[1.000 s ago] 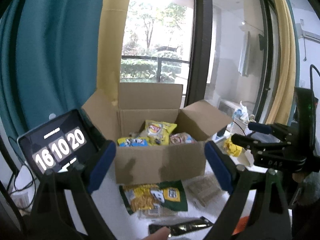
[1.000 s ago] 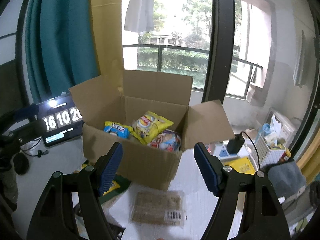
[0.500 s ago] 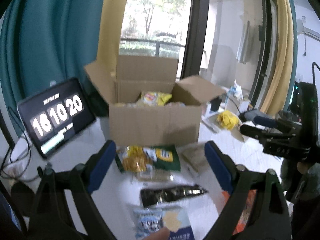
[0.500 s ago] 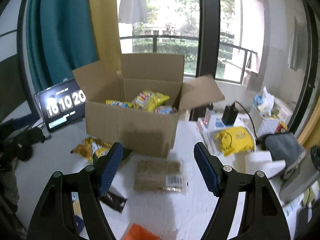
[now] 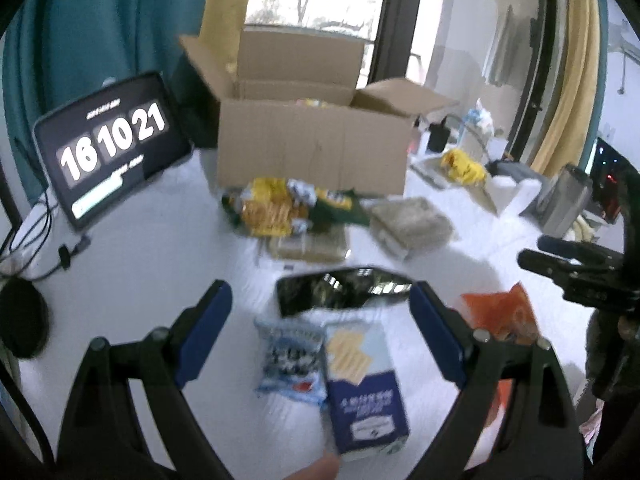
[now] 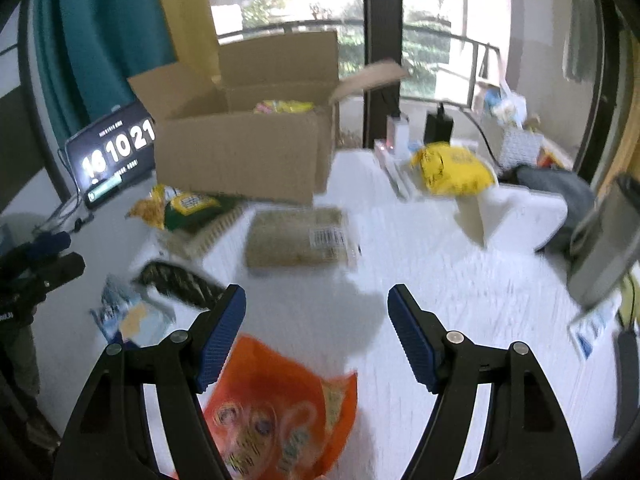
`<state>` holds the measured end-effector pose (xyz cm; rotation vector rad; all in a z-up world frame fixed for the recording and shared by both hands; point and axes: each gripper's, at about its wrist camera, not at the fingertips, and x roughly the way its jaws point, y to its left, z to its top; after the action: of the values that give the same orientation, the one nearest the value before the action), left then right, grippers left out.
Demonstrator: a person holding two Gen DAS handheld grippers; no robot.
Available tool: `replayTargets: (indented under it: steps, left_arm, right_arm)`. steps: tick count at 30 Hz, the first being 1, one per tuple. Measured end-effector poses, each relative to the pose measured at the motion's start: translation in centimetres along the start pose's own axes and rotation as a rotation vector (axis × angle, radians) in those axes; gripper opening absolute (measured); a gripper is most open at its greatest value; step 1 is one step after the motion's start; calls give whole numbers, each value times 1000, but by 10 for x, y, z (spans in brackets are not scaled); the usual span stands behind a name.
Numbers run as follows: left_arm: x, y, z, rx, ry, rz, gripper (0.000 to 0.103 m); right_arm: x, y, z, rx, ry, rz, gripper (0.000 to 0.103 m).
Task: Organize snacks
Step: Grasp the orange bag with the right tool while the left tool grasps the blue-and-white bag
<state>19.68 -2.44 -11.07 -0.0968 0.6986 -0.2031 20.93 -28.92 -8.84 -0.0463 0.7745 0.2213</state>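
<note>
An open brown cardboard box (image 5: 312,148) stands at the far side of the white table (image 5: 152,248), with yellow snack bags showing above its rim. A black tablet showing clock digits (image 5: 110,144) leans to the left of it.

Loose snacks lie on the table in front of the box. Nearest the box is a yellow-and-green crisp bag (image 5: 288,206), with a flat tan wrapped biscuit pack (image 6: 298,238) to its right. Nearer lies a glossy black foil packet (image 5: 340,290). Nearer still are a light-blue cookie bag (image 5: 290,360) and a blue-and-white cracker box (image 5: 364,384), touching side by side.

The left gripper (image 5: 320,332) hangs over those two, its blue-padded fingers spread wide, clamping nothing.

The right gripper (image 6: 316,332) hangs with its fingers apart and empty, above the far edge of an orange snack bag (image 6: 288,408) lying at the near side, right of the cracker box.

A yellow bag (image 6: 452,168) sits far right among clutter.
</note>
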Motion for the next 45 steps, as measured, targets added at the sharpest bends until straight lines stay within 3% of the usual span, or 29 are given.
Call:
replayTargets:
  steps: [8,15,17,18,20,21,25,28,45]
  left_arm:
    - [29,10,-28,18,120,78,91]
    - [51,10,-38,23,183,86,89]
    - [51,13,-39,4,179,51,78]
    - [51,14,-38,5,180,55,65]
    - [52,15,-36,8,178,62,49]
    - [53,14,-36,12,188,64,41]
    - [52,14,-37,19,184,60,38]
    - [50,15,-34,14,180,55,37]
    - [16,14,16,11,47,52,36]
  right_arm:
    - [14,-4,-41,67,101,47,77]
    - [24,0,-63,82,162,84,77]
    - [29,1,-67,84,182,95,74]
    - [31,2,-69,87,187,104,71]
    - [32,5,-70,83,191,138,45]
    - [32,7,-70,74,192,142,43]
    - [31,16,-63,39,175,149,30]
    - [28,14,-57,33,161,151,28]
    - [10,-13,8,18,29,115,27]
